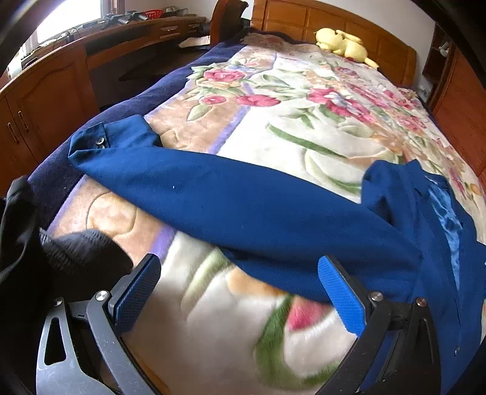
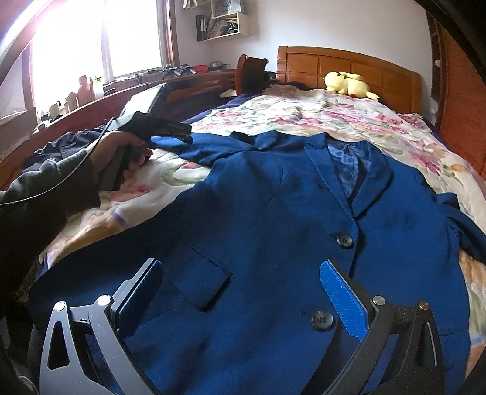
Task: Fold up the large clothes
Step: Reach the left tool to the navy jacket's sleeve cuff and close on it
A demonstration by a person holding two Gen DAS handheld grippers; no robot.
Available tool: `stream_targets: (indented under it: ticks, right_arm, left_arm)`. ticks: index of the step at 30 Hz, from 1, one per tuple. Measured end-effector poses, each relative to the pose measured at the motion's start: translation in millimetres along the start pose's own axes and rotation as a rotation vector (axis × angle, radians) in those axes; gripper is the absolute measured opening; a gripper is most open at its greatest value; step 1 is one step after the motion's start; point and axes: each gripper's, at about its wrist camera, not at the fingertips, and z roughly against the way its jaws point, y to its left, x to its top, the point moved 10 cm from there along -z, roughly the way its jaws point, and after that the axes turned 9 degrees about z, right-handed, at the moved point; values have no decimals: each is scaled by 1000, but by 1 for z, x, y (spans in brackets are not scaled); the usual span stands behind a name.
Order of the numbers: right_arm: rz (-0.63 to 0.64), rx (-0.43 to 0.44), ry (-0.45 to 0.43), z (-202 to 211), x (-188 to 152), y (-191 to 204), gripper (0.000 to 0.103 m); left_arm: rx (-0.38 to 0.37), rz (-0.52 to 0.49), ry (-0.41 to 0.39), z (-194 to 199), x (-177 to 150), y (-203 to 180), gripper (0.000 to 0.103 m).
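Left wrist view: left gripper (image 1: 240, 285) jaws wide apart, nothing between the blue pads; it hangs low over the floral blanket (image 1: 303, 127), just short of the blue jacket (image 1: 273, 212). The jacket's sleeve (image 1: 170, 176) lies stretched across the blanket, running out from the jacket body to a buttoned cuff (image 1: 91, 141) near the blanket's dark blue border. The right-hand pad overlaps the sleeve's near edge in the picture; contact cannot be told. A yellow plush toy (image 1: 343, 42) lies beyond the jacket, against the wooden headboard (image 1: 334, 21). Right wrist view: right gripper (image 2: 241, 291) jaws also wide apart and empty, over the lower front of the jacket (image 2: 273, 212), which lies face up, flat and buttoned on the blanket (image 2: 303, 112), collar toward the headboard (image 2: 349, 66). A flap pocket (image 2: 200, 267) and two front buttons lie near the pads. A hand (image 2: 121, 155) holding the other gripper is beside the jacket's outstretched sleeve (image 2: 206, 145).
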Motion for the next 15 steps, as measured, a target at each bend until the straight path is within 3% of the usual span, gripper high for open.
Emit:
stream_targets:
  ticks: [7, 11, 12, 15]
  right_arm:
    - [14, -13, -8, -7, 7, 1, 103]
    - [15, -11, -4, -8, 3, 3, 103]
    - [16, -8, -4, -8, 2, 4, 103]
    - [14, -1, -6, -6, 3, 2, 103]
  left_arm:
    - [-71, 135, 139, -34, 1, 3, 103]
    - [-79, 144, 150, -43, 4, -2, 102]
    - [-91, 150, 141, -42, 6, -3, 98]
    - [-99, 182, 106, -39, 14, 1, 66]
